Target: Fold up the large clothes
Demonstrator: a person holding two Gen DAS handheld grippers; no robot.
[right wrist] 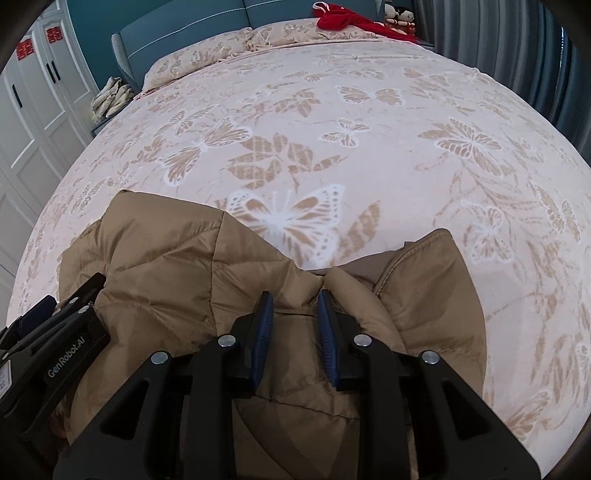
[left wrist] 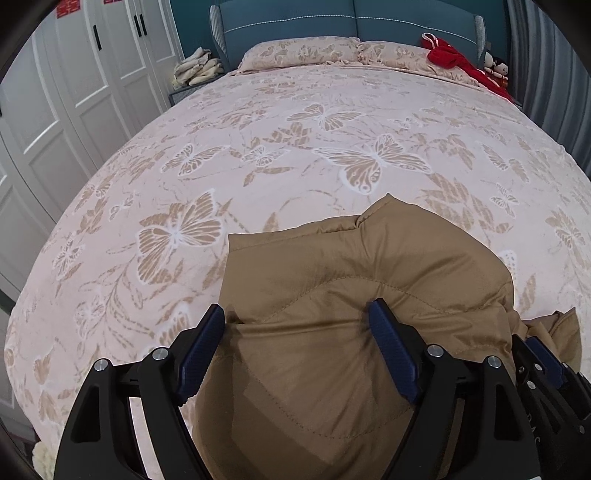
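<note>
The tan jacket [left wrist: 332, 350] runs off the bottom edge, its lower part hidden behind the left tool [left wrist: 297, 317].

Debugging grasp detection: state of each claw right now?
Left claw: wide open, fingers straddling the tan puffer jacket, no firm pinch.
Right claw: narrowed over the jacket; whether it holds fabric cannot be told.

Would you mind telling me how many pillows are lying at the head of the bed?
2. One pillow lies on the left against the blue headboard; the second pillow lies beside it on the right, partly covered by a red garment. Others may be hidden beneath it.
</note>
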